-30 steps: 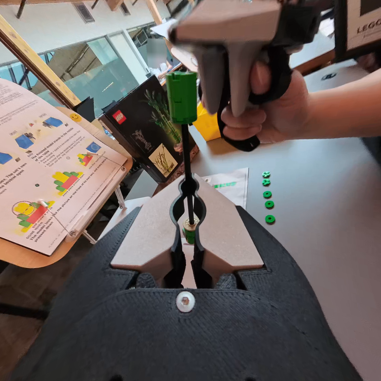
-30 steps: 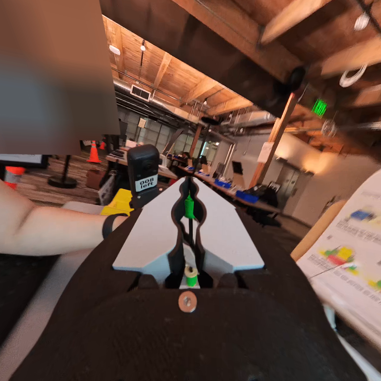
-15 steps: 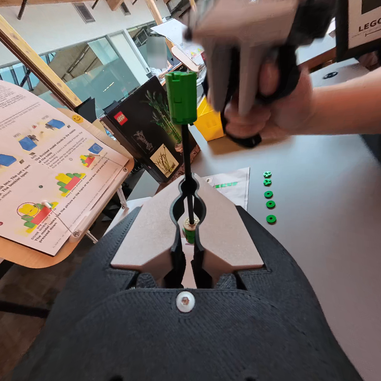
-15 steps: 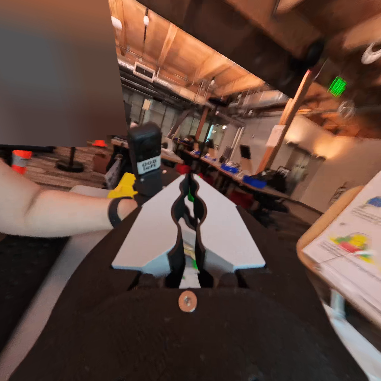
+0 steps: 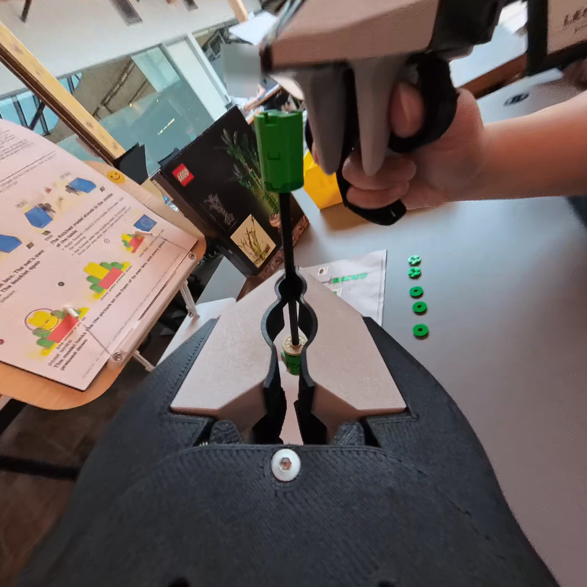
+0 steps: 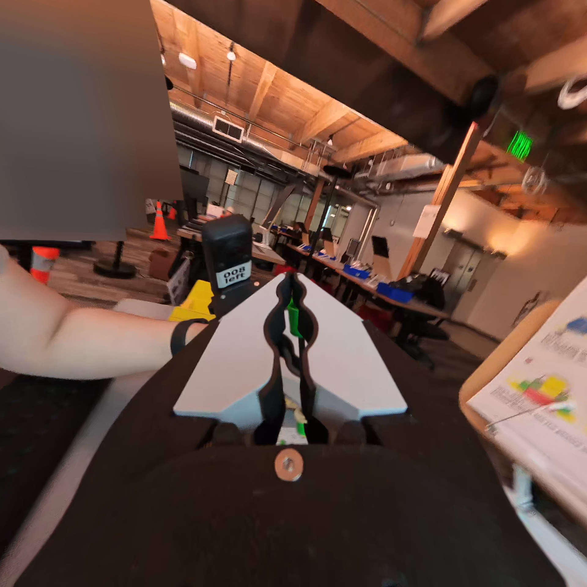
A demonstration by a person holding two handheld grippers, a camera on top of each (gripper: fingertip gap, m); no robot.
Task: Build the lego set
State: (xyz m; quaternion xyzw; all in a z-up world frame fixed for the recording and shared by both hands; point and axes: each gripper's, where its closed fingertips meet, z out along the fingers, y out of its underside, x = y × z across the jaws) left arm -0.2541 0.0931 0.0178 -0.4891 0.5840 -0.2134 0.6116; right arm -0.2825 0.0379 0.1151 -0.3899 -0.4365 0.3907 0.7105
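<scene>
In the left wrist view my left gripper (image 5: 290, 282) is shut on a thin black rod (image 5: 287, 241) that stands upright. A green cylinder (image 5: 279, 149) caps the rod's top. A tan round piece (image 5: 293, 343) and a small green piece (image 5: 292, 363) sit on the rod between the fingers. My right gripper (image 6: 289, 279) is shut and empty. It hovers just above and to the right of the cylinder, and also shows in the left wrist view (image 5: 273, 54), held by a hand (image 5: 413, 165). Through its finger gap I see the cylinder (image 6: 293, 317) and rod (image 6: 300, 346) below.
Several small green round pieces (image 5: 419, 306) lie in a row on the grey table (image 5: 492, 317). The set's black box (image 5: 228, 197), a yellow bin (image 5: 317, 184) and a paper bag (image 5: 359, 282) stand behind. An instruction sheet on a wooden stand (image 5: 79, 254) is at the left. The grippers' ends are close to 11 cm from one another.
The right gripper swung a little to the right, then came back over the green cylinder. The left gripper and the rod have stayed still.
</scene>
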